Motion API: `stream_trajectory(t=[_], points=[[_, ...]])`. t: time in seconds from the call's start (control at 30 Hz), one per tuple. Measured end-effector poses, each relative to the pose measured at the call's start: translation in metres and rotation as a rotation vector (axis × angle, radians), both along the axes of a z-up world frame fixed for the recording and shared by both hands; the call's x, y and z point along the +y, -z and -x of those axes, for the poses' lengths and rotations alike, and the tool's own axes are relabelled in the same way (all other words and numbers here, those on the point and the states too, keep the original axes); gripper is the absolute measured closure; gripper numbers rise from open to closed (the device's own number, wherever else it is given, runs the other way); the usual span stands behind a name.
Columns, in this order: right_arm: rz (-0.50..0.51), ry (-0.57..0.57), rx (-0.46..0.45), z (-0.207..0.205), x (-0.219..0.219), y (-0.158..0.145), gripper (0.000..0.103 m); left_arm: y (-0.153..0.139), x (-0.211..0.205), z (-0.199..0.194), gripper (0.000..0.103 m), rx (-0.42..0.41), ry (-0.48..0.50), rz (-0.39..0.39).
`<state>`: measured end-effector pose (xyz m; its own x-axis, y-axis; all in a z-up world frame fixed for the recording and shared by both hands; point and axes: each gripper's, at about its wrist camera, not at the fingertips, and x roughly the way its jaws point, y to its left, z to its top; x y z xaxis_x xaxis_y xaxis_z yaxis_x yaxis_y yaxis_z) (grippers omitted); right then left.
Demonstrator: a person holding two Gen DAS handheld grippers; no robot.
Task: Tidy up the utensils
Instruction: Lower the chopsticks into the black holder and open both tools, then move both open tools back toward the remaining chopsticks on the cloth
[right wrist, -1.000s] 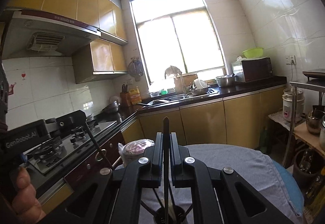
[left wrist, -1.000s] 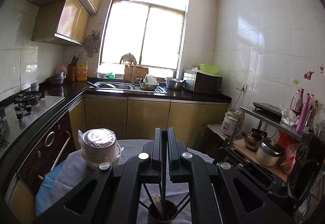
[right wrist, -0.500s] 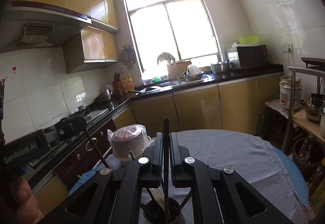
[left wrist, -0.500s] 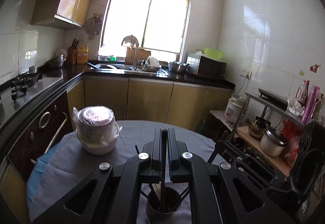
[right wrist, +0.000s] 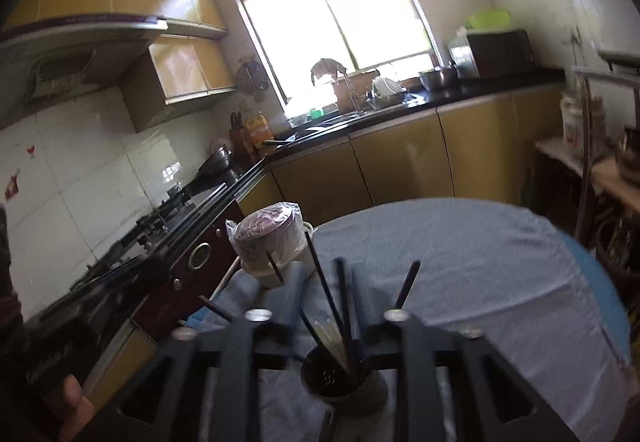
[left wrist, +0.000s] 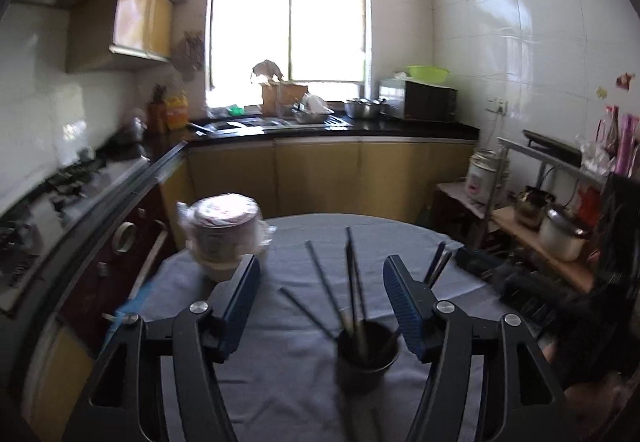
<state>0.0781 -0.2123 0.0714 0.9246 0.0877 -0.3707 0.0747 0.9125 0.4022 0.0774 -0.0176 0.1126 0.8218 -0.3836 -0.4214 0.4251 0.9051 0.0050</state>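
Note:
A dark round utensil holder (left wrist: 366,358) stands on the grey tablecloth (left wrist: 280,362) with several dark chopsticks (left wrist: 352,274) leaning in it. My left gripper (left wrist: 320,298) is open and empty, its jaws wide apart above and either side of the holder. In the right wrist view the same holder (right wrist: 340,382) with the chopsticks (right wrist: 340,302) sits just ahead. My right gripper (right wrist: 326,302) is blurred; its jaws stand apart around the chopsticks, holding nothing. The right gripper also shows at the right of the left wrist view (left wrist: 480,266).
A plastic-wrapped stack of bowls (left wrist: 222,238) stands on the table's left side, also in the right wrist view (right wrist: 272,238). A stove counter (right wrist: 152,226) runs along the left. A shelf rack with pots (left wrist: 560,217) is at the right.
Both grippers were shut on a chopstick over the holder. Both have opened and the chopsticks now stand in the holder. Both cameras have tilted down and drawn back.

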Motion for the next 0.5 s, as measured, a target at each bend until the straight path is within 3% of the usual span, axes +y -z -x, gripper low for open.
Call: stream_trajectory(t=[0.13, 0.4, 0.5], points=[[-0.044, 0.027, -0.001, 0.031, -0.013, 0.012, 0.069, 0.022, 0.015, 0.018, 0.027, 0.037, -0.042, -0.049], [-0.144, 0.049, 0.126, 0.070, -0.022, 0.064, 0.067, 0.089, 0.026, 0.032, 0.027, 0.281, -0.098, -0.053], [-0.155, 0.042, 0.188, 0.075, -0.018, 0.085, 0.067, 0.105, 0.023, 0.043, 0.027, 0.301, -0.120, -0.087]])
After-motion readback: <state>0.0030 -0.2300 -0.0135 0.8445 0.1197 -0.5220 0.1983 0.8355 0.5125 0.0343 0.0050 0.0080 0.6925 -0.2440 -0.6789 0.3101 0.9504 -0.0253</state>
